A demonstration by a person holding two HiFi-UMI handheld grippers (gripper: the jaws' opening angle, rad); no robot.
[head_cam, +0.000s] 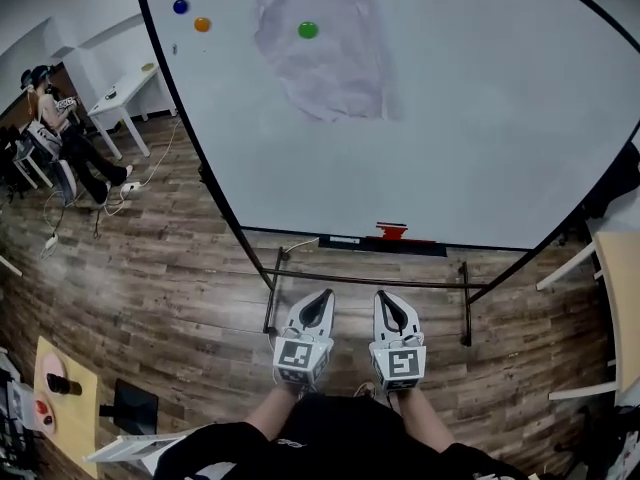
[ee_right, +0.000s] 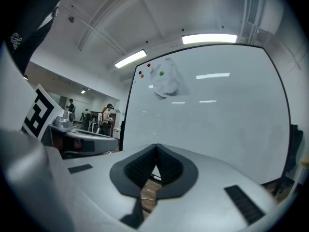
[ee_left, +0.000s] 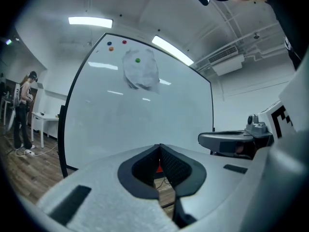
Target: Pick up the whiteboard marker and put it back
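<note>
A large whiteboard (head_cam: 470, 118) stands ahead of me on a black frame. At its bottom edge runs a tray (head_cam: 420, 247) with a red object (head_cam: 392, 231) and a thin dark-and-white stick (head_cam: 343, 240) that may be the marker; it is too small to be sure. My left gripper (head_cam: 322, 296) and right gripper (head_cam: 386, 298) are held side by side below the tray, short of the board, pointing level at it. Both are shut with nothing between the jaws, as the left gripper view (ee_left: 159, 147) and the right gripper view (ee_right: 155, 147) show. The whiteboard (ee_left: 145, 124) (ee_right: 217, 124) fills both.
Red, blue (head_cam: 180, 6), orange (head_cam: 202, 24) and green (head_cam: 308, 30) magnets sit on the board, the green one on a crumpled pale sheet (head_cam: 325, 53). The board's stand bar (head_cam: 370, 283) crosses the wooden floor. A person (head_cam: 60, 128) sits far left by a white table (head_cam: 125, 93).
</note>
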